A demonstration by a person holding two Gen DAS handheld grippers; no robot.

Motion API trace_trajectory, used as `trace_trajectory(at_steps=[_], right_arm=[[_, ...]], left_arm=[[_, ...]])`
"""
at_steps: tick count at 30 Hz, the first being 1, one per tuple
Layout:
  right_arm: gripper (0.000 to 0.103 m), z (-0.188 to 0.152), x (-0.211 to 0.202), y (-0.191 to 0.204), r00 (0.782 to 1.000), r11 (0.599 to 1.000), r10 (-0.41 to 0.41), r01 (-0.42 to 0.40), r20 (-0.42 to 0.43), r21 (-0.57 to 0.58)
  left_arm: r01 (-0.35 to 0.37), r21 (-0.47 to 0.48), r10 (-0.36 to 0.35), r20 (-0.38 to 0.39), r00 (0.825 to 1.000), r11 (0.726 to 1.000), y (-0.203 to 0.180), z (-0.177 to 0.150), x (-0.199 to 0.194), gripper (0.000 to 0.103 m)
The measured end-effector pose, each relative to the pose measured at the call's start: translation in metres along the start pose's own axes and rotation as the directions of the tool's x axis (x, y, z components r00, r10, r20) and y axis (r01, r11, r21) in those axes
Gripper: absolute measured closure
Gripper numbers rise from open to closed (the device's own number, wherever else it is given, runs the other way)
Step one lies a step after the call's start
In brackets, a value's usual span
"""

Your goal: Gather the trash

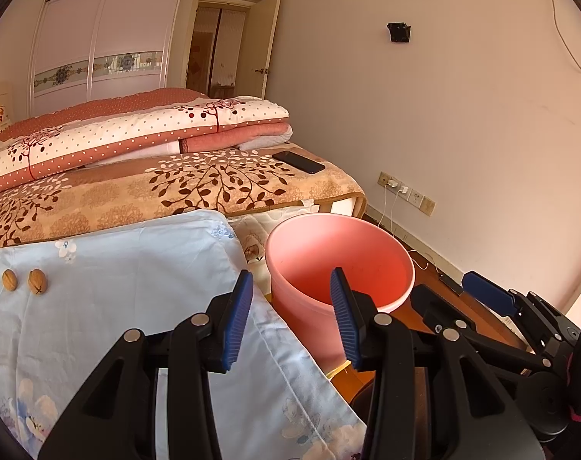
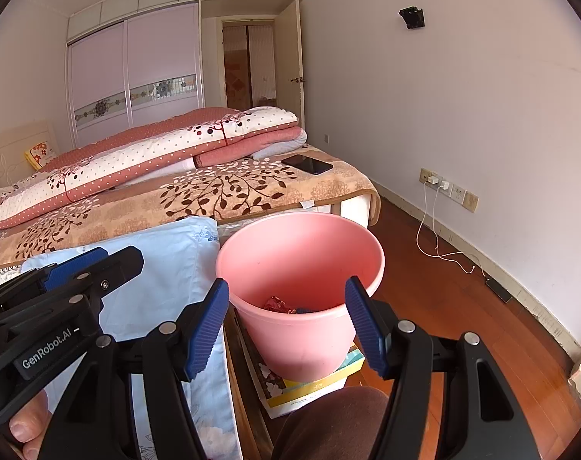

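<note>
Spanning far background, bed (image 1: 198, 188) with leaf-print blanket, black phone (image 1: 298, 161) on its corner. Nearer, pale blue floral sheet (image 1: 137, 287) carrying two nuts (image 1: 25, 280), side by side. Pink bin (image 2: 302, 287) just beside sheet, standing on boxes; red wrapper (image 2: 278, 303) lies inside. Left gripper (image 1: 292, 320) jaws apart, empty, above sheet edge and bin rim. Right gripper (image 2: 288, 324) jaws wide apart, empty, framing bin. "GenRobot.AI" printed on left gripper body.
</note>
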State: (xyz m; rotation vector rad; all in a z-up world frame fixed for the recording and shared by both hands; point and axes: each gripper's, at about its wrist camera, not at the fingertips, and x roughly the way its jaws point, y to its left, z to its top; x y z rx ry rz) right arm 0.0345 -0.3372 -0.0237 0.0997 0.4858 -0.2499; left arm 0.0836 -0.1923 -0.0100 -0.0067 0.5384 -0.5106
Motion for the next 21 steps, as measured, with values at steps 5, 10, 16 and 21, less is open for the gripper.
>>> trace_trajectory(at_steps=[5, 10, 16, 21], right_arm=[[0.041, -0.002, 0.002, 0.003, 1.000, 1.000, 0.000, 0.000, -0.003, -0.006], [0.041, -0.003, 0.002, 0.006, 1.000, 1.000, 0.001, -0.001, -0.004, -0.014], [0.041, -0.002, 0.002, 0.010, 1.000, 1.000, 0.007, -0.007, -0.009, -0.025], [0.041, -0.004, 0.004, 0.016, 1.000, 0.999, 0.016, -0.017, -0.015, -0.039]], left_arm=[[-0.005, -0.005, 0.005, -0.009, 1.000, 1.000, 0.001, 0.001, 0.002, 0.061], [-0.019, 0.001, 0.019, -0.001, 1.000, 1.000, 0.002, 0.000, 0.002, 0.060], [-0.046, -0.006, 0.046, -0.009, 0.999, 0.999, 0.004, 0.001, 0.003, 0.061], [-0.071, -0.021, 0.071, -0.015, 0.997, 0.997, 0.011, 0.002, 0.004, 0.061]])
